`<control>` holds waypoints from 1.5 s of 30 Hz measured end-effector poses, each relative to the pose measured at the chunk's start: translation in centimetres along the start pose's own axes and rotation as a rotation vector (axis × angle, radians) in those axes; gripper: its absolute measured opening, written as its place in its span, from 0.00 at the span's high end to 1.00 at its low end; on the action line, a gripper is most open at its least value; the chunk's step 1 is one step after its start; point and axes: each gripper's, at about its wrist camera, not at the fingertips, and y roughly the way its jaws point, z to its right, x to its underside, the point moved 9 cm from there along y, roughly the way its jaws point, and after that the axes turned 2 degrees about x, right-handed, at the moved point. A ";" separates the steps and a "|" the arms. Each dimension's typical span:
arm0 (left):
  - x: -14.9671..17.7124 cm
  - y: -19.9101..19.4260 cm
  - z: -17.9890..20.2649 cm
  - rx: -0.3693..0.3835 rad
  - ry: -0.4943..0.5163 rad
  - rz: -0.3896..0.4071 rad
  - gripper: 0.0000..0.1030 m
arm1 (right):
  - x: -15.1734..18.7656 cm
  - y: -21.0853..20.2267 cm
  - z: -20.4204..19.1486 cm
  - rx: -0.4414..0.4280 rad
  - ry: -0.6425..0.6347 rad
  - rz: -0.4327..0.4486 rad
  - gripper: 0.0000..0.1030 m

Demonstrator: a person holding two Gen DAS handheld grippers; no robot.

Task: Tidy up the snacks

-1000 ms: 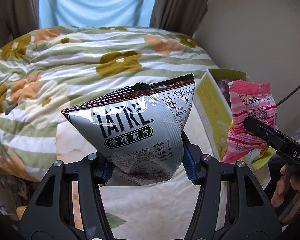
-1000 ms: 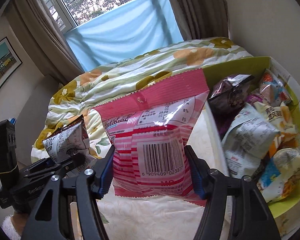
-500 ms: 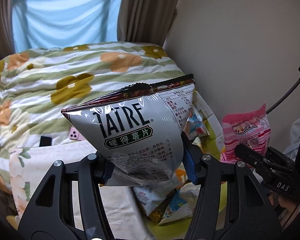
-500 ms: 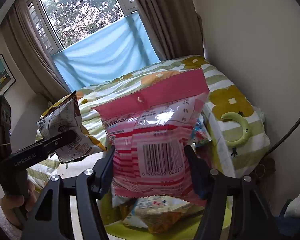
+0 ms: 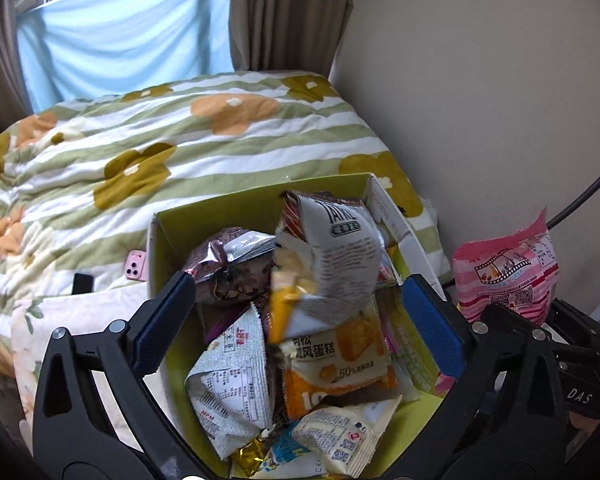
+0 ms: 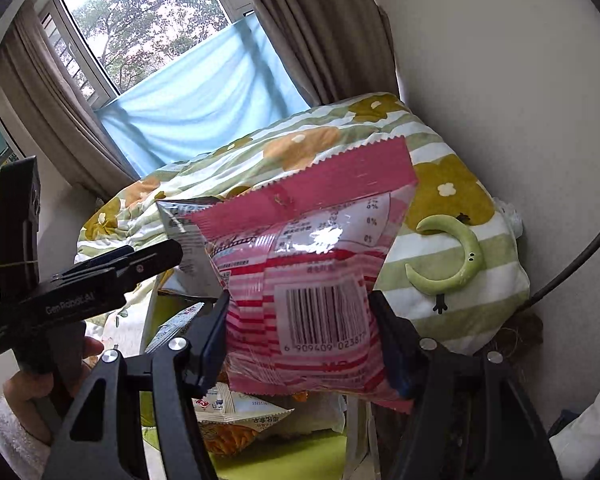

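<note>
The left gripper (image 5: 296, 312) stood with its jaws wide apart and nothing between them, directly above the green box (image 5: 228, 210). Just ahead of its fingertips, the silver chip bag (image 5: 332, 256) sat upright among the packets already in the box; whether it rested on them or hung free, the view left unclear. Below it lay an orange cake packet (image 5: 340, 364) and a white packet (image 5: 232, 384).

To the right of the left gripper, the right gripper (image 6: 300, 340) was clamped on the pink snack bag (image 6: 312, 280), holding it barcode-up over the box's near edge. Beyond both grippers lay the floral quilt (image 5: 160, 140), with a pink phone (image 5: 135, 266) on it beside the box's left wall.
</note>
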 end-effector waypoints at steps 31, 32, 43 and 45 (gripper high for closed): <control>12.3 -11.2 -9.7 -0.159 -0.148 0.053 0.01 | 4.4 -0.6 -5.1 0.034 -0.097 -0.035 0.09; 12.6 -11.8 -9.9 -0.159 -0.143 0.059 0.01 | 4.6 -1.1 -5.3 0.040 -0.093 -0.027 0.09; 15.0 -23.5 -11.9 -0.235 -0.076 0.210 0.01 | 7.0 -9.3 -11.5 0.077 -0.172 0.134 0.09; 16.0 -25.8 -12.2 -0.263 -0.074 0.246 0.01 | 7.8 -11.1 -12.7 0.088 -0.189 0.159 0.09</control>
